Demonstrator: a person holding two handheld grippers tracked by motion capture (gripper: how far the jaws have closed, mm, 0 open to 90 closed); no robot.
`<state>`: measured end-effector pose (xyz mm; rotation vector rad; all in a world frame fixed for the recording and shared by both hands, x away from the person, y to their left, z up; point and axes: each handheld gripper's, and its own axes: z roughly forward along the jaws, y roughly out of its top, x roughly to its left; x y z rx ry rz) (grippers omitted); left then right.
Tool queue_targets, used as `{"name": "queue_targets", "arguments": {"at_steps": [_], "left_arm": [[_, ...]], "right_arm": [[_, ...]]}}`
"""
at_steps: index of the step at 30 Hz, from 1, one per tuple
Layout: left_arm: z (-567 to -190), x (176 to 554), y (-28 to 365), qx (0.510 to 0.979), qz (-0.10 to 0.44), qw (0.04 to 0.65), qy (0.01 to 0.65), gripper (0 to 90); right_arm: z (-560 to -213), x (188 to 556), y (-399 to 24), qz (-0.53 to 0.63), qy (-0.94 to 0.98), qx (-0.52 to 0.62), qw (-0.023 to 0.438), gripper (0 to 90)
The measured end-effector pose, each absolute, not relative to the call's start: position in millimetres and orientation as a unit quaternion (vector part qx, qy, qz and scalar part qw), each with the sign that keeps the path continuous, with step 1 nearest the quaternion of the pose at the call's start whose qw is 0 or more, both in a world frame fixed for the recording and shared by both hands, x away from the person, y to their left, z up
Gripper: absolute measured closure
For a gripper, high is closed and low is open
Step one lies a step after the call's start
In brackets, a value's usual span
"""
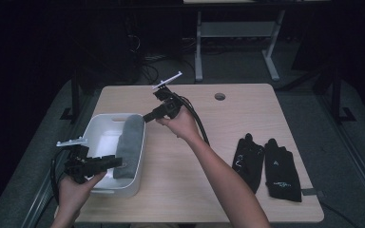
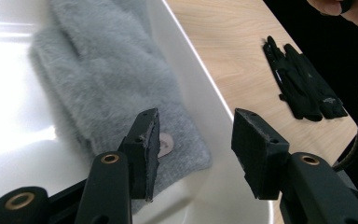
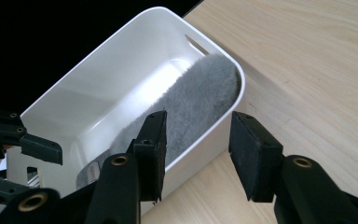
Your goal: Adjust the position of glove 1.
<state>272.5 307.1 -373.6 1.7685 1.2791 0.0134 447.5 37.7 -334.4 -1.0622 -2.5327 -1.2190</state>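
Your left gripper (image 1: 116,163) and your right gripper (image 1: 147,117) both have their jaws apart and hold nothing. The fluffy grey glove (image 1: 129,142) lies inside the white bin (image 1: 95,129), along its right wall, at the left of the high view.

no legible text, glove (image 1: 283,169) logos unreadable

The grey fuzzy glove (image 2: 116,88) runs off the top edge of the left gripper view, and a black jaw half covers the small round tag (image 2: 164,144) near its cuff. The print on the black gloves (image 1: 266,164) is too small to read. In the right gripper view, the white bin (image 3: 98,88) hides the grey glove's lower side.
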Motion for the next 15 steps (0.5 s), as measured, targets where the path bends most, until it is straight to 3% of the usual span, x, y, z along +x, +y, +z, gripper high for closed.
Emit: {"name": "queue_targets", "arguments": {"at_steps": [15], "left_arm": [[-361, 278, 281, 0.731, 0.003, 0.469, 0.496, 50.1]], "right_arm": [[-327, 439, 3, -0.42, -0.833, -0.355, 0.064, 54.8]]}}
